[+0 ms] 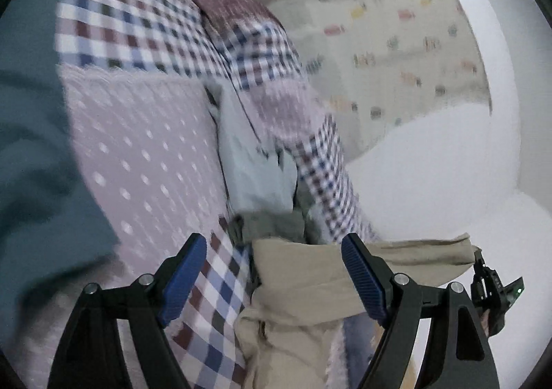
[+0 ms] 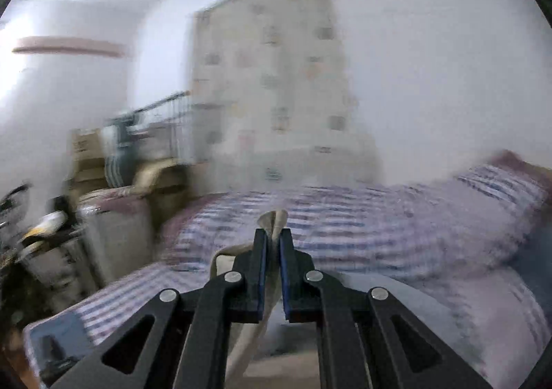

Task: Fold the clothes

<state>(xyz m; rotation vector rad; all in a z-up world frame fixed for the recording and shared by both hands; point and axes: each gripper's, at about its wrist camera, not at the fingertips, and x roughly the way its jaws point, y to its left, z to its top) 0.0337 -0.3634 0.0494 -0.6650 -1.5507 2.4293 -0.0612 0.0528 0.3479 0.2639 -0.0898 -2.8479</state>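
Observation:
A beige garment [image 1: 303, 282] hangs lifted over the bed, stretching right toward the other gripper [image 1: 490, 289] at the frame's edge. My left gripper [image 1: 274, 259] is open, its blue pads [image 1: 181, 282] wide apart with the beige cloth lying between and beneath them. In the right wrist view my right gripper [image 2: 273, 244] is shut on a fold of the same beige garment [image 2: 274, 220], which sticks up past the fingertips and trails down below. A pale blue garment [image 1: 255, 168] and a grey-green one [image 1: 272, 221] lie on the bed.
The bed carries a patchwork quilt [image 1: 138, 133] of pink dotted and checked squares, also seen as the quilt [image 2: 379, 227]. A teal cloth [image 1: 38, 161] fills the left. White pillows [image 1: 441, 165], a patterned curtain [image 2: 272, 85], boxes and clutter [image 2: 114, 161] beside the bed.

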